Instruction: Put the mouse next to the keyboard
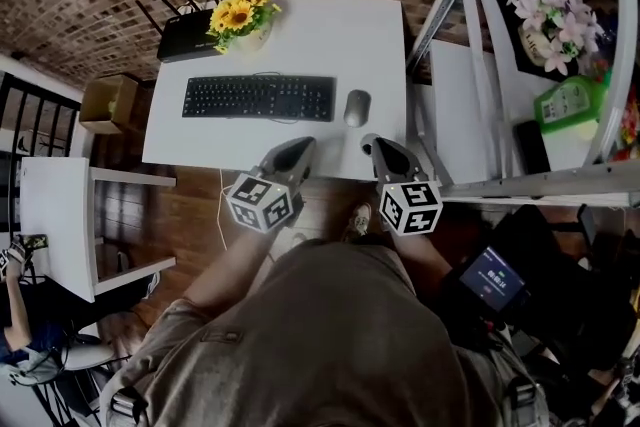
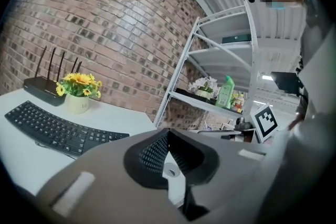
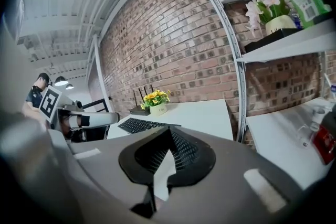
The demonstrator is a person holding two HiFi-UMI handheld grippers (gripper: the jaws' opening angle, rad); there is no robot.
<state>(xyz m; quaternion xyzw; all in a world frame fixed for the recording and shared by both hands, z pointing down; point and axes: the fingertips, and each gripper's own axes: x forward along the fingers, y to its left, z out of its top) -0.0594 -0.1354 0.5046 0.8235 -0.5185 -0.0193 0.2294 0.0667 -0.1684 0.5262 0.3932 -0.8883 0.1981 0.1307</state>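
A grey mouse (image 1: 356, 107) lies on the white table (image 1: 330, 30), just right of the black keyboard (image 1: 258, 98) and a short gap from it. My left gripper (image 1: 300, 147) hovers at the table's front edge below the keyboard's right end, jaws shut with nothing between them. My right gripper (image 1: 378, 147) hangs beside it, below the mouse, jaws also closed and empty. The left gripper view shows the keyboard (image 2: 52, 127) to the left of the closed left gripper (image 2: 168, 132). In the right gripper view the keyboard (image 3: 140, 124) lies beyond the right gripper (image 3: 169, 129). Neither gripper view shows the mouse.
A black router (image 1: 185, 37) and a pot of yellow flowers (image 1: 243, 20) stand at the table's back left. A metal shelf (image 1: 480, 105) with a green bottle (image 1: 568, 100) and pink flowers rises at the right. At the left are a cardboard box (image 1: 108, 100) and a smaller white table (image 1: 60, 215).
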